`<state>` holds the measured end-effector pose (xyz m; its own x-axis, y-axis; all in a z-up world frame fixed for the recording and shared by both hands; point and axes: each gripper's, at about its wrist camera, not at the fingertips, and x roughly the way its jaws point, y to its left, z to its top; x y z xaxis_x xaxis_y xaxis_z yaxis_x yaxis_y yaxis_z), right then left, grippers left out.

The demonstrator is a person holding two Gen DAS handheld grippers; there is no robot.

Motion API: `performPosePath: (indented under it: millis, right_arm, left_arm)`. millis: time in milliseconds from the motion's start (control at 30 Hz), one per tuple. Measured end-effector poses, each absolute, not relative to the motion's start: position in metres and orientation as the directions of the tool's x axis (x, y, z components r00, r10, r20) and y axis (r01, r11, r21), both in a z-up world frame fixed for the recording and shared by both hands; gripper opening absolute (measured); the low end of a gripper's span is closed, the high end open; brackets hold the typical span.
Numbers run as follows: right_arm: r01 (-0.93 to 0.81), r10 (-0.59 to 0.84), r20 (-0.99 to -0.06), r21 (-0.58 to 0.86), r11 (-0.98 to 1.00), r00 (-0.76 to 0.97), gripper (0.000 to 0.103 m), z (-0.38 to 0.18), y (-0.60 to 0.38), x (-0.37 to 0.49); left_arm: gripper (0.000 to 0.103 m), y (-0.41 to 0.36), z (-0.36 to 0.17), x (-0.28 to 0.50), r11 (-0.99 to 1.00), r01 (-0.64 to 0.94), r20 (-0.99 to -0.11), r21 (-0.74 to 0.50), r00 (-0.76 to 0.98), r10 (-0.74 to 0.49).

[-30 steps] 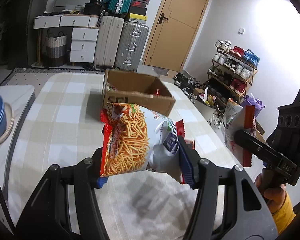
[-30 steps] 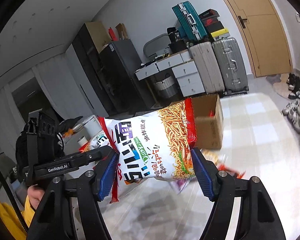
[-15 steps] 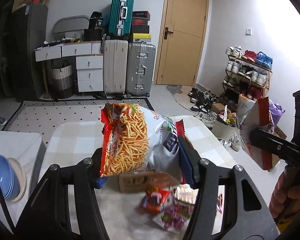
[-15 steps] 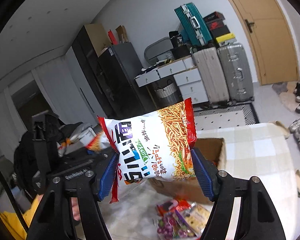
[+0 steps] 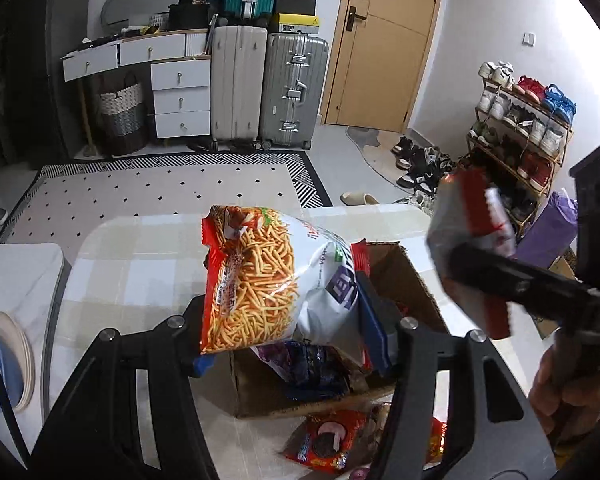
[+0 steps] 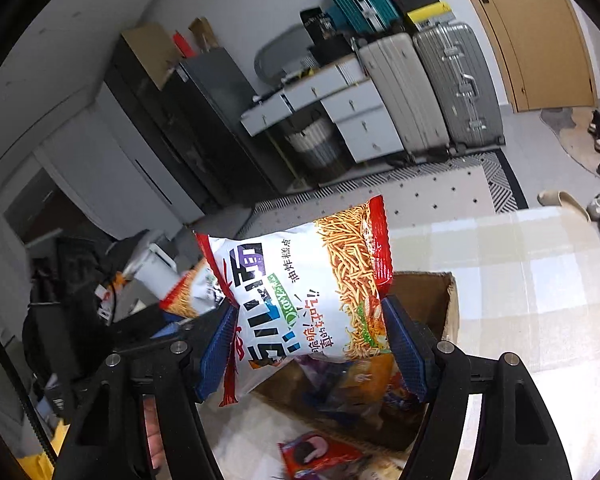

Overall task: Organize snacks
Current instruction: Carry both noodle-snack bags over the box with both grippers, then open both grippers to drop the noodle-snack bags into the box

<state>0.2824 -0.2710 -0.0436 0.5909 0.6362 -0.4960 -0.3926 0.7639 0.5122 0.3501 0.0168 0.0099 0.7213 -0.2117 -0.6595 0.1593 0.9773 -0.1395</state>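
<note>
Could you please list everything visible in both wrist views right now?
Noodle snack bags: two, red and white, one clamped in each gripper.
Cardboard box: one, brown, open, on the table under the bags, holding snack packets.
Red snack packet: one, on the table in front of the box.
Table: one, checked cream cloth.
Suitcases: three, white, silver, teal, by the back wall.
Shoe rack: one, on the right.
Left gripper: black, blue pads.
Right gripper: black, blue pads.
</note>
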Motion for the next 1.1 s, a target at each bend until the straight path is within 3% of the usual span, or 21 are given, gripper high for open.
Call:
performPosePath:
  millis: [800, 1100]
  right_arm:
    - [-0.378, 0.573, -0.576, 0.432, 0.819, 0.583, 0.072, -0.075, -0.251, 0.291]
    - [-0.324, 0.566, -0.597, 0.47, 0.821, 0.569, 0.072, -0.093, -0.259, 0.297]
  left_arm:
    - [0.056, -0.012, -0.043, 0.419, 0.976, 0.203, -0.735, -0.082, 0.649, -0.197]
    - [0.062, -0.012, -0.056, 0.417, 0.973, 0.217, -0.741, -0.075, 0.641, -0.2]
